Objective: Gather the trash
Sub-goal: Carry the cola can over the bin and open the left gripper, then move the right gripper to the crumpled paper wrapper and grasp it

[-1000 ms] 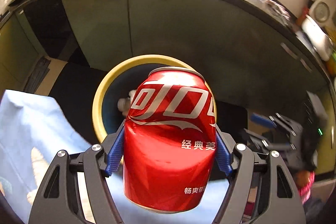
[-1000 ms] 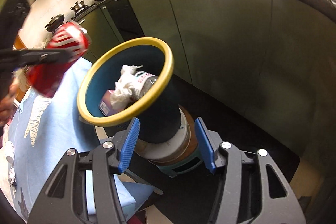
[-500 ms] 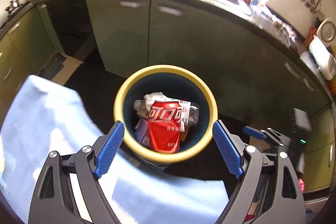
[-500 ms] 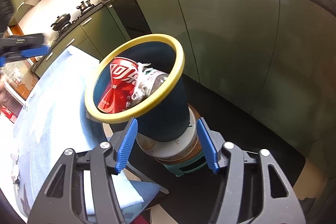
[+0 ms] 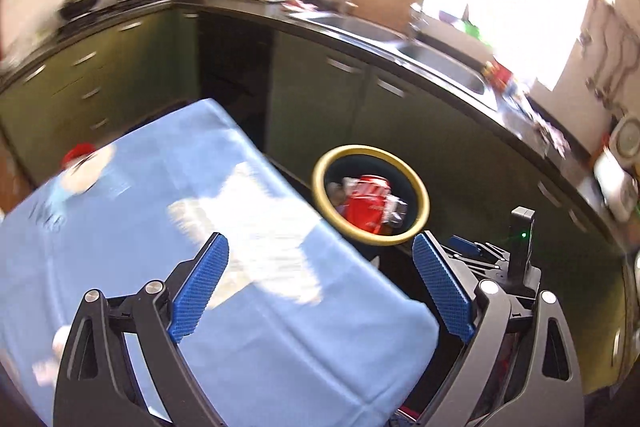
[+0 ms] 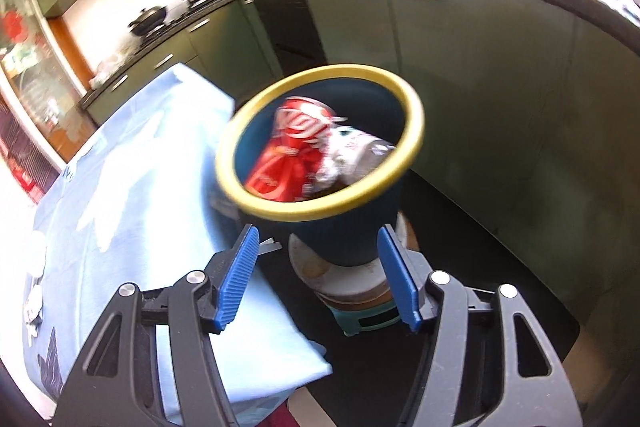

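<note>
Seeing the red can (image 5: 369, 201) binned in the yellow-rimmed bin (image 5: 423, 205), I hold left claw (image 5: 320, 289), just widened, and right claw (image 6: 318, 277) open and empty, small bits remaining on the counter (image 5: 120, 267).

Motion blur smears the red-capped thing (image 5: 78, 163) on the blue cloth (image 5: 248, 311) — what it is cannot be told. In the bin (image 6: 416, 131), the red can (image 6: 292, 155) hides the trash beneath; the crumpled wrapper (image 6: 352, 151) beside it is too blurred to read. Small white bits (image 6: 34, 303) at the cloth's left edge are cut off.
</note>
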The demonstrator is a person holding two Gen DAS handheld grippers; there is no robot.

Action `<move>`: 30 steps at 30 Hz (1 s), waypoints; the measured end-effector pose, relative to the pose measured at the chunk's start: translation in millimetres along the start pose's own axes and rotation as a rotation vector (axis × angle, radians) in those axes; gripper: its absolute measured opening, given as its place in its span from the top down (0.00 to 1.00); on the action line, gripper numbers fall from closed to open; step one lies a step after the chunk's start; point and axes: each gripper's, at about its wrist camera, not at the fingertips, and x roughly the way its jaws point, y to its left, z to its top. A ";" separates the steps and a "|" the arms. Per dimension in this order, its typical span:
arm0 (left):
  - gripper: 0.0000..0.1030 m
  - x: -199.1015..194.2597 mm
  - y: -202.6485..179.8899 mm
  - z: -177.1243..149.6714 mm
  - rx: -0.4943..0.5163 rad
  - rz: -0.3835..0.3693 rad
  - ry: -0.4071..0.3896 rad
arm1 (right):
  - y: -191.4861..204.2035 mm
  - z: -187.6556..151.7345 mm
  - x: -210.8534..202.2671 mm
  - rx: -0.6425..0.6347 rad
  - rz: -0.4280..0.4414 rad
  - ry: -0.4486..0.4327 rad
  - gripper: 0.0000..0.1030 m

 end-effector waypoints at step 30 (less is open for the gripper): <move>0.06 -181.4 197.9 -215.3 -0.461 0.559 -0.225 | 359.2 -93.8 -5.0 -0.681 0.567 0.210 0.43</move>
